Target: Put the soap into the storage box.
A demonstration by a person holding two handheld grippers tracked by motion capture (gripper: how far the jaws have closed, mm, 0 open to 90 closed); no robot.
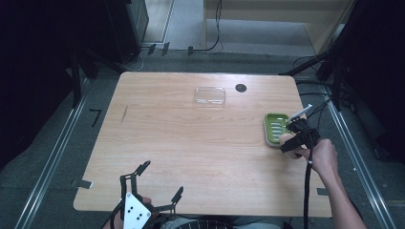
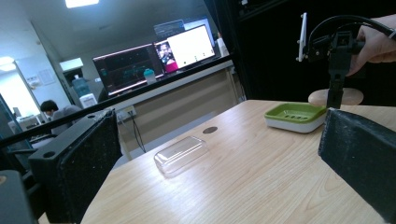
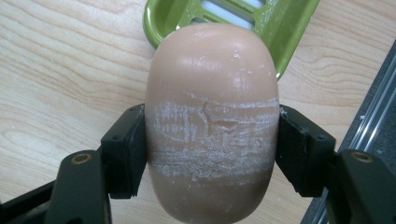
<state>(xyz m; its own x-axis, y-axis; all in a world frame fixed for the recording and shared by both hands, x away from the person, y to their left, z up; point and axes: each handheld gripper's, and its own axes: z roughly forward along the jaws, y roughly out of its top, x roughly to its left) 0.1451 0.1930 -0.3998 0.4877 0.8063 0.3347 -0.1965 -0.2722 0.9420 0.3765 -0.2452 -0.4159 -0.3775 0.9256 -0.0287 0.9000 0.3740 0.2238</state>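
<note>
A peach-coloured soap bar (image 3: pixel 212 121), scuffed white across its middle, is clamped between the two black jaws of my right gripper (image 3: pixel 212 142). Its far end hangs over the near rim of a green soap dish (image 3: pixel 289 42). In the high view my right gripper (image 1: pixel 292 140) hovers at the table's right edge, just on the near side of the soap dish (image 1: pixel 275 129). My left gripper (image 1: pixel 161 180) sits at the front edge of the table, open and holding nothing. The left gripper view looks between its jaws at the soap dish (image 2: pixel 294 114) and the soap bar (image 2: pixel 345 96).
A clear plastic lid (image 1: pixel 209 96) lies near the table's far edge, and appears as the lid (image 2: pixel 181 154) in the left gripper view. A round black hole (image 1: pixel 241 88) is beside it. A metal rail (image 3: pixel 373 126) runs along the floor past the table's right edge.
</note>
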